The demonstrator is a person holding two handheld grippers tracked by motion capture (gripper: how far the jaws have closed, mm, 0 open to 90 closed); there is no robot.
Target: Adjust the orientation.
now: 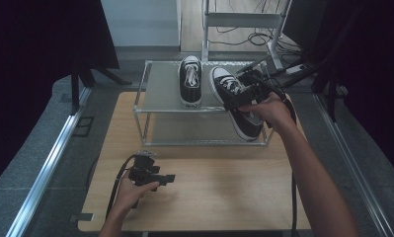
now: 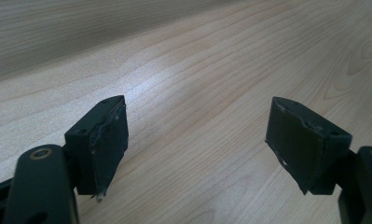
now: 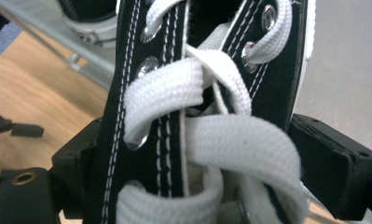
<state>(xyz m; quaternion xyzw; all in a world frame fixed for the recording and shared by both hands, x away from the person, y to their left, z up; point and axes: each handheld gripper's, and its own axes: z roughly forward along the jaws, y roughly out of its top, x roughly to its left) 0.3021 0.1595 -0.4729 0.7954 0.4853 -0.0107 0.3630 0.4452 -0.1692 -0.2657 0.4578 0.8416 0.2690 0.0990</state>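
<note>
1. High view: the right gripper [image 1: 240,94] holds a shoe [image 1: 236,106] at right centre, tipped over the rack [image 1: 144,111] edge.
2. Left gripper view: the fingers [image 2: 106,144] gape empty over the surface [image 2: 197,70].
3. Right gripper view: the fingers [image 3: 333,163] clamp the laced upper; it looks light, soft and floppy.

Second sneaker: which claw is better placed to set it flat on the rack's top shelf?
Right. The right claw is already shut on the second sneaker, tilted over the rack edge beside the first sneaker. The left claw is open, low over the table.
</note>
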